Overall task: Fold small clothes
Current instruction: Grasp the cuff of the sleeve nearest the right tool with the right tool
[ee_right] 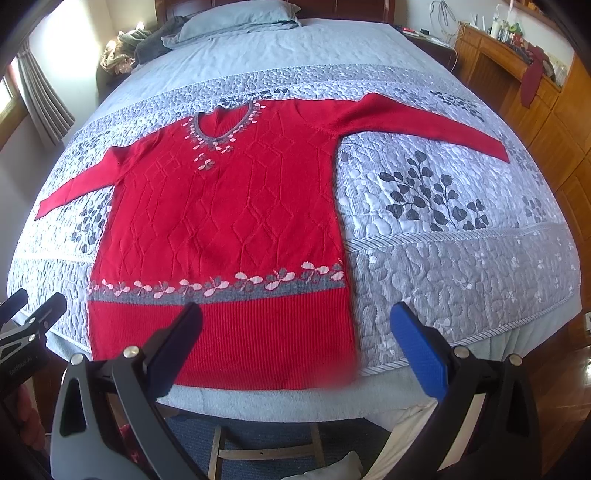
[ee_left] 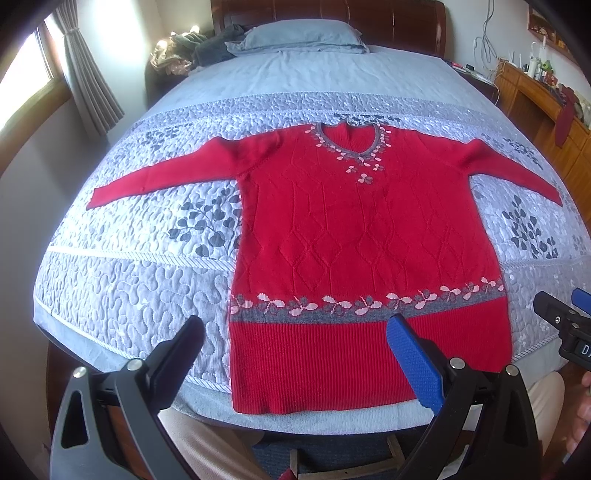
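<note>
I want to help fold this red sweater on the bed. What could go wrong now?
1. The sweater has its ribbed hem at the bed's near edge; a tug toward you might slide it off.
2. Both sleeves lie spread wide; folding one sleeve carelessly could bunch it.
3. The left tool and right tool are both open above the hem; a shallow pinch may slip off the thick knit.

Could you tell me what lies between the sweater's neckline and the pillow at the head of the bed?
Only bare bedspread between sweater and pillow, in both views.

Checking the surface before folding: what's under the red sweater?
The red sweater lies flat on a grey leaf-patterned quilt; the quilt beneath its body is covered, so unseen.
</note>
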Tool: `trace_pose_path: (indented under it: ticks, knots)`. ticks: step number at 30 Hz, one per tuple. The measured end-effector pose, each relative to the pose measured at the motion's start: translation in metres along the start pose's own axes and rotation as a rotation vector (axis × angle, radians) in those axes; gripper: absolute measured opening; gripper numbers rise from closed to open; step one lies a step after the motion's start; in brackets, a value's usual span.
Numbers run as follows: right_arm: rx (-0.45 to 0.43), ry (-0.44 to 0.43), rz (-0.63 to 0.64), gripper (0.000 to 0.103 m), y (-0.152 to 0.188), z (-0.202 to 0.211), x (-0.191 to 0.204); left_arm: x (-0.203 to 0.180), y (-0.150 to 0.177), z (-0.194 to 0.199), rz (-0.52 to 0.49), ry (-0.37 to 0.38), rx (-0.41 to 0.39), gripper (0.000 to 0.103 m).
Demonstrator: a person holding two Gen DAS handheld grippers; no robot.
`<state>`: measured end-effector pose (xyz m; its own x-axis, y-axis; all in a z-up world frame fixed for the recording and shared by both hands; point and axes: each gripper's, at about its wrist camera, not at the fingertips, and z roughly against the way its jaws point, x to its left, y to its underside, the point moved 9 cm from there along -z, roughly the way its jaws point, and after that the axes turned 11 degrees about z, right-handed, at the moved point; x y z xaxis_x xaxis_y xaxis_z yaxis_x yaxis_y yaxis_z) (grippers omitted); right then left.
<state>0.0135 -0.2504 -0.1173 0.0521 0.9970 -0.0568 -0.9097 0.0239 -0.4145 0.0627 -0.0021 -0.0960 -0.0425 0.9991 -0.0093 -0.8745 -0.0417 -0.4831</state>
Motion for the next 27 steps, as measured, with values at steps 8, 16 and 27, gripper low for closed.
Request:
trace_pose_path:
  ticks: [8,16,27]
  knots:
    - [0.009,-0.009,-0.041,0.101,-0.019,-0.019,-0.053,-0.018,-0.012,-0.026,-0.036,-0.027,0.036,0.099]
    - [0.094,0.077,-0.245,0.100,-0.086,-0.076,-0.268,-0.112,-0.085,-0.070,-0.100,-0.005,0.013,0.099]
    - [0.230,0.099,-0.355,0.100,-0.125,-0.169,-0.461,-0.354,-0.182,-0.167,-0.127,0.125,0.042,0.099]
